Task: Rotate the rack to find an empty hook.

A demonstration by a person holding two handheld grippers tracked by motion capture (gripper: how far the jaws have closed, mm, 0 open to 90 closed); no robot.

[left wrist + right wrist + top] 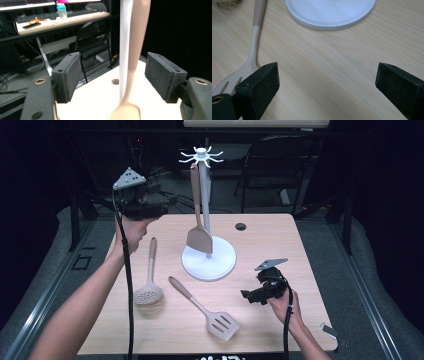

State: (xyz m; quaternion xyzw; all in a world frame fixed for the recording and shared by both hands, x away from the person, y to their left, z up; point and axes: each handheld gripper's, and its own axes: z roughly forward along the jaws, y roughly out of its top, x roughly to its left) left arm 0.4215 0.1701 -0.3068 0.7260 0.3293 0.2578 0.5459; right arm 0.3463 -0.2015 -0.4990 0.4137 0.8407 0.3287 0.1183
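- While the left gripper (162, 204) is standing released beside the hanging spatula (198, 227), a brush from its pads could be swinging that spatula off its rack (208, 257) hook.
- The spatula is hanging at 12 o'clock of the table (280, 240), long axis vertical, blade pointing down.
- The right gripper (327, 82) is idling, spread empty.

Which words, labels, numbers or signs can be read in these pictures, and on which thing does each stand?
No text can be read.
White marks at the near edge of the light wooden table in the high view: cut off and too blurred to read.
Bright strip of a monitor screen in the left gripper view: too small to read.
Blue bottle with a pink cap on the desk: no legible label.
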